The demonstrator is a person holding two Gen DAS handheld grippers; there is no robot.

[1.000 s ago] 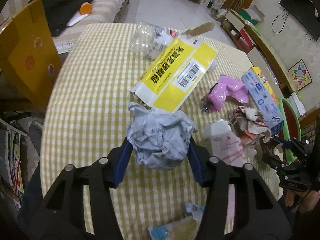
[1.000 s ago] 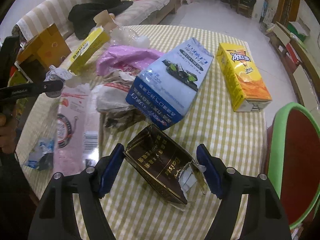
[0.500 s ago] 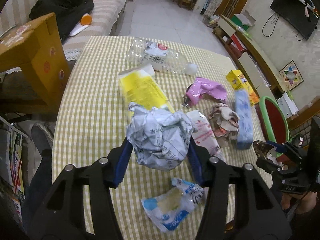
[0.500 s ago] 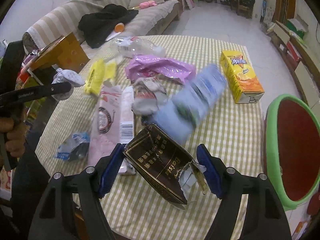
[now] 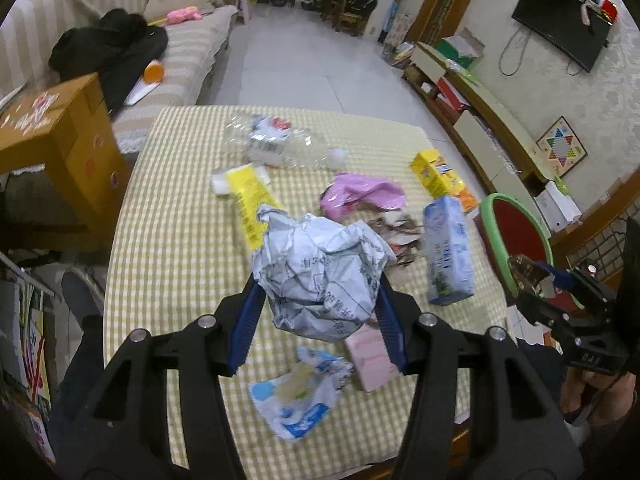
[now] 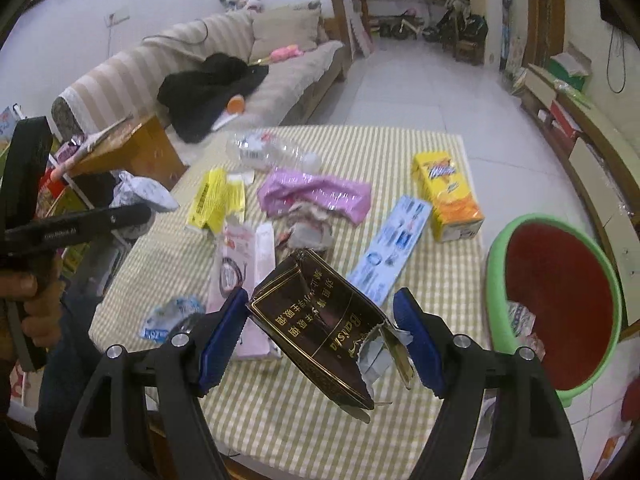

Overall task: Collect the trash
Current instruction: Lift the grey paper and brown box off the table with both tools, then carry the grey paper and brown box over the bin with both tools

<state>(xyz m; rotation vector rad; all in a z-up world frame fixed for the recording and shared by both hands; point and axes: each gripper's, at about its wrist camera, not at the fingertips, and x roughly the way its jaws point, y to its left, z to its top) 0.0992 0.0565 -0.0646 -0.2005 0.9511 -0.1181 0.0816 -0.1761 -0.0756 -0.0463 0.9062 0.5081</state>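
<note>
Fingers [image 6: 222, 330] of right gripper [image 6: 322, 334] clamped on dark torn carton [image 6: 320, 330], left gripper [image 5: 318, 308] on crumpled paper [image 5: 320, 272] (both aloft), green bin [image 6: 614, 296] nearer right.

The right gripper [image 6: 322, 338] clamps a torn dark brown carton [image 6: 320, 324] between its blue fingers [image 6: 222, 336], lifted above the checked tabletop [image 6: 436, 280]. At two o'clock sits a green-rimmed red bin [image 6: 560, 308]. At twelve o'clock lies a pink bag [image 6: 316, 194], at one o'clock a yellow carton [image 6: 448, 196]. At nine o'clock the left gripper [image 6: 136, 204] holds crumpled paper [image 6: 144, 192].
</note>
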